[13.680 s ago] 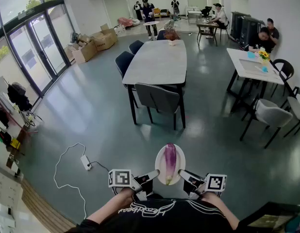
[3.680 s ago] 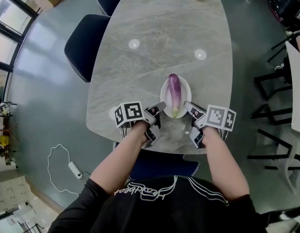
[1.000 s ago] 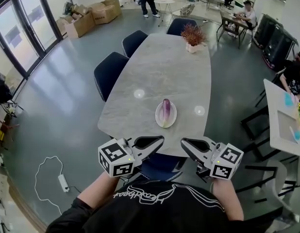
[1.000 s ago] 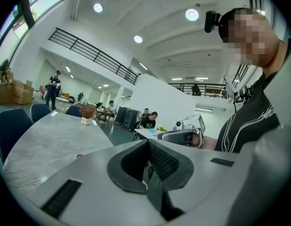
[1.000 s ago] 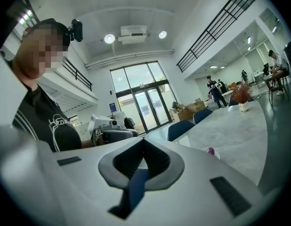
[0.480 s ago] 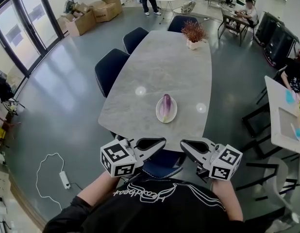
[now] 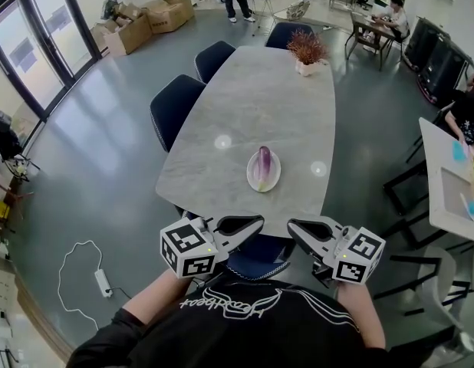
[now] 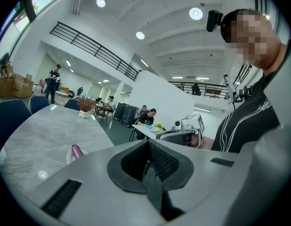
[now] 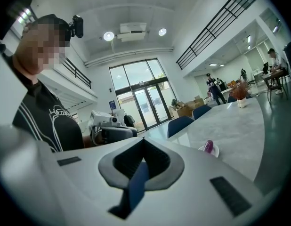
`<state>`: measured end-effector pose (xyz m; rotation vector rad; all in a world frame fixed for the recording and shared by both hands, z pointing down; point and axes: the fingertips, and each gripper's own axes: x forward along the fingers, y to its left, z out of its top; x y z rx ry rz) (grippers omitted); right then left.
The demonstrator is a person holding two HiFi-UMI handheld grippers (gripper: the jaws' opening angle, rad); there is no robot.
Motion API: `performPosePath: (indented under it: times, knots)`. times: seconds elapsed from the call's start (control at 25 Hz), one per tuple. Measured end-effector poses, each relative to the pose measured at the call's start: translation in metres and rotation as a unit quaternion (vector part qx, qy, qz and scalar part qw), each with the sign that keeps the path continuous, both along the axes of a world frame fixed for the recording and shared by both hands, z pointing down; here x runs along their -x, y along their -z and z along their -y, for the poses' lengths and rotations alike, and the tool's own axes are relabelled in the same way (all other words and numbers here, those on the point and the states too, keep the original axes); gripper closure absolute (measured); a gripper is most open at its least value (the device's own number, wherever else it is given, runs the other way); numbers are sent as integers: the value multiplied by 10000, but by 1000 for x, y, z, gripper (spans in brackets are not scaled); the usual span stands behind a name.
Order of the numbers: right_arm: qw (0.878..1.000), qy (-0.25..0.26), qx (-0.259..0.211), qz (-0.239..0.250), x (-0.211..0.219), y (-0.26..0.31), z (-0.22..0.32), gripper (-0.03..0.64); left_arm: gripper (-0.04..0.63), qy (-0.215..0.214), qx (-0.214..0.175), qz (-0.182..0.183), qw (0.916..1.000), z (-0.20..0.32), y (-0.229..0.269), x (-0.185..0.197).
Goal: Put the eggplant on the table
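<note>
- Chairs stand tucked along the left long edge of the tabletop. That leaves the near short edge free for the person to stand at.
- Left tool hangs off the near edge, level with the person's chest. Its jaws are pressed together on nothing, and the left gripper view shows the two pads meeting in a line. It is well apart from the eggplant, which reads as a hand that has no load to carry.
- Eggplant lies on a white plate resting on the near half of the tabletop, roughly midway between the long edges.
- Its long axis runs along the tabletop's length. The dark purple end points at the far short edge, where a potted plant stands, and the paler end faces the near edge.
- The plate's shallow dish probably keeps it from rolling. Lying there untouched, it suggests the placing is done.
- Right tool mirrors the left one, also off the near edge, with its jaws closed and empty. Its tip is turned inward toward the other tool, so both sit clear of the plate.
</note>
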<state>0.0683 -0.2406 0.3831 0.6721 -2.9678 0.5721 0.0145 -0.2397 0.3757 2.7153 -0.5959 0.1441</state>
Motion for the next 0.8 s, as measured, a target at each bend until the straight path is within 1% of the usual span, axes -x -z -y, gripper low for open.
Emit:
performPosePath:
  times: [0.32,0.8]
  knots:
    - [10000,-36,52,28,-2,-1,0,611,588,-45,-4,-20,10000,0,0,-4]
    - [9999,-43,93,97,6,-4,2,611,588,9,114,-173,9998,2,-5,7]
